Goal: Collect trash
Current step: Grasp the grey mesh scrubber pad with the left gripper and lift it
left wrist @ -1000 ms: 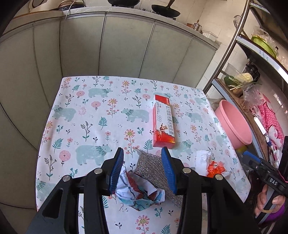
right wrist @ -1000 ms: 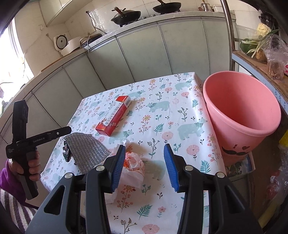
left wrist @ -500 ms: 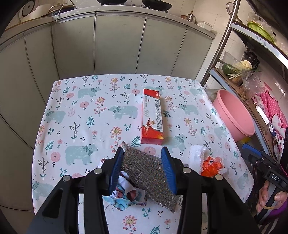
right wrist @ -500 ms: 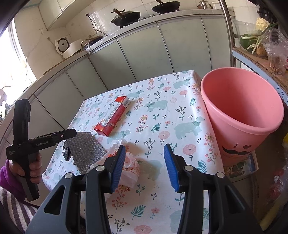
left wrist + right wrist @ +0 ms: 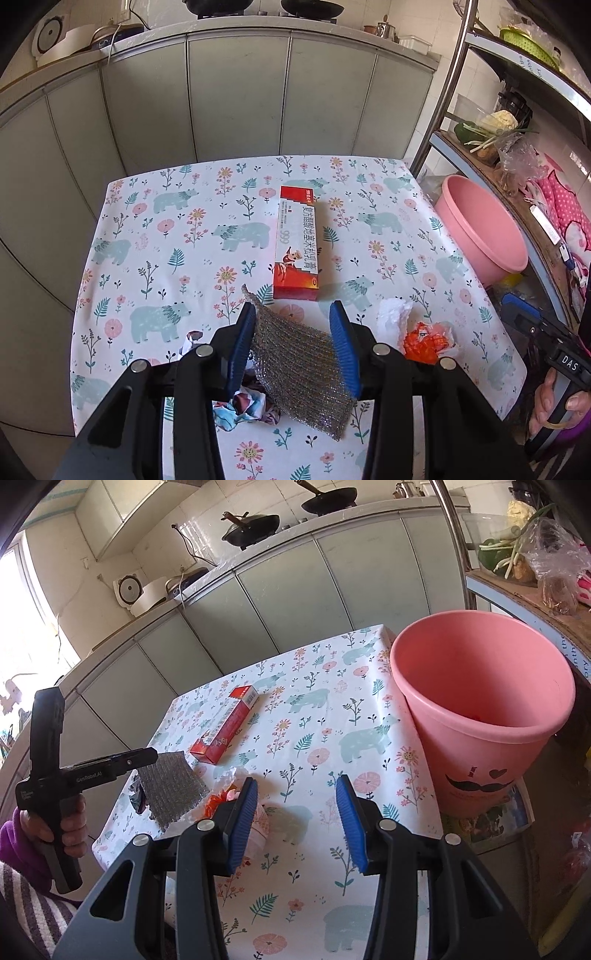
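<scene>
The pink bucket (image 5: 480,709) stands beside the desk (image 5: 147,236), right of the right hand-held gripper (image 5: 295,819), whose jaws gape empty. The silver scouring pad (image 5: 299,362) lies between the left hand-held gripper (image 5: 295,347)'s spread fingers, ungripped; limp mesh could slip, or closing could snag the crumpled wrapper (image 5: 243,406) beneath.

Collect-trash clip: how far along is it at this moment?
Early. The pink bin looks nearly empty; a hint of red deep inside is unclear. In hand: nothing. The left gripper is open around the silver mesh pad, and the right gripper is open beside the orange-and-white wrapper. Left on the table: the pad, wrapper, red box and crumpled printed wrapper.
</scene>
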The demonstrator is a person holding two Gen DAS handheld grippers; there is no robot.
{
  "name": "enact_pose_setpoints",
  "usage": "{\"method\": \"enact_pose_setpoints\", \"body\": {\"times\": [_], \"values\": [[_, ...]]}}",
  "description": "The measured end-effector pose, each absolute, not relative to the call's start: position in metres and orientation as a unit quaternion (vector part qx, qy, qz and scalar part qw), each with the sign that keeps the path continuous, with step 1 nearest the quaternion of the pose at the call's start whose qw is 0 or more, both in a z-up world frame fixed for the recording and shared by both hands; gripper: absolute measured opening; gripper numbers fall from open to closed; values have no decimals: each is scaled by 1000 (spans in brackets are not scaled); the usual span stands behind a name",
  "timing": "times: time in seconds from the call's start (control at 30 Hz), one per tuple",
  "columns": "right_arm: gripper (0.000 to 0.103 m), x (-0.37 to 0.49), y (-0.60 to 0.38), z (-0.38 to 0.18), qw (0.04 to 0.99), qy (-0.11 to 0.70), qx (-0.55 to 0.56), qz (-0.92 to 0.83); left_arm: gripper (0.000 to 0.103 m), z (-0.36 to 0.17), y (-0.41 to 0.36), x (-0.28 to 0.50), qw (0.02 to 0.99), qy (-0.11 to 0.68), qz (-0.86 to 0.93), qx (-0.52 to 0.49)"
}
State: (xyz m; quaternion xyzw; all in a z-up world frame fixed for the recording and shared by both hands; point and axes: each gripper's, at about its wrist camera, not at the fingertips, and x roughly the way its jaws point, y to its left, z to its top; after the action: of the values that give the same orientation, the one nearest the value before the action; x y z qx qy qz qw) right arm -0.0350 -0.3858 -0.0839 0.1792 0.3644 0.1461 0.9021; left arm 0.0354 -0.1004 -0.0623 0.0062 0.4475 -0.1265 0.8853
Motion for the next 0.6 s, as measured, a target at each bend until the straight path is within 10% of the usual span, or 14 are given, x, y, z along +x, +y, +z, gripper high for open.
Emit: {"method": "enact_pose_setpoints", "body": {"times": [0.33,0.6], "values": [[45,-37,-395,-89,901,361,191,146,4,-59,-115,33,890,436,-129,29],[45,-38,-395,-89,901,360,192,146,1,-46,-119,27,900,411,-140,30]]}}
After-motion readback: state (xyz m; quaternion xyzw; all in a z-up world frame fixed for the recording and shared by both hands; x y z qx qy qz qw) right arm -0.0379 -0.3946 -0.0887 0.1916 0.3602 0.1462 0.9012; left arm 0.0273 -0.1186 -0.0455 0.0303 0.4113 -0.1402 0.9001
